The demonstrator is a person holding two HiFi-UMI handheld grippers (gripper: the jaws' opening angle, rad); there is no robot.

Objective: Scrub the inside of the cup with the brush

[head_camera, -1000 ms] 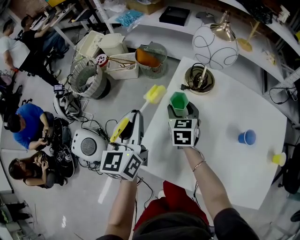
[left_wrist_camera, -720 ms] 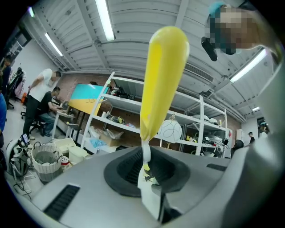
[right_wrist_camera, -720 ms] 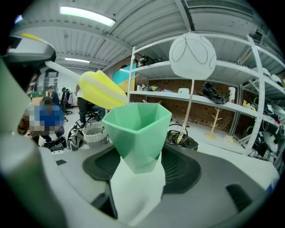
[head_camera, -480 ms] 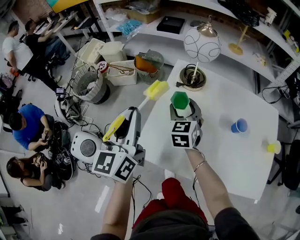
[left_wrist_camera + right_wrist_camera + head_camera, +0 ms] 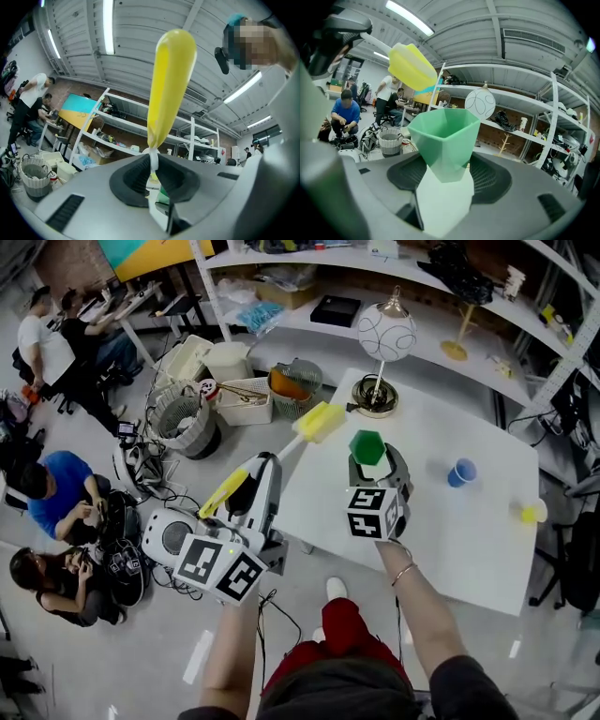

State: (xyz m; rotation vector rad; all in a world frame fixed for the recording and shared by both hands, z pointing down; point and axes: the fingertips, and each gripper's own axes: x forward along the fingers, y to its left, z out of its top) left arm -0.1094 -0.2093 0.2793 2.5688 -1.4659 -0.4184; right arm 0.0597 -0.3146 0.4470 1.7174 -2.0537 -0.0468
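My left gripper (image 5: 265, 468) is shut on the brush's thin white stem (image 5: 153, 161), held up off the table to the left of its edge. The yellow handle (image 5: 168, 79) sticks back toward the camera and the yellow sponge head (image 5: 318, 421) points up and to the right. To its right my right gripper (image 5: 377, 458) is shut on a green faceted cup (image 5: 367, 446), held upright with its mouth open upward (image 5: 444, 132). The sponge head (image 5: 412, 66) hangs above and left of the cup's rim, apart from it.
The white table (image 5: 450, 535) carries a globe lamp (image 5: 385, 337) at its far edge, a blue cup (image 5: 460, 472) and a small yellow cup (image 5: 530, 513) on the right. Baskets and bins (image 5: 246, 397) stand on the floor beyond the table's left corner. People sit far left (image 5: 58, 493).
Both grippers have risen and shifted up the view with brush and cup. The sponge head now sits closer to the cup, just up and left of it.
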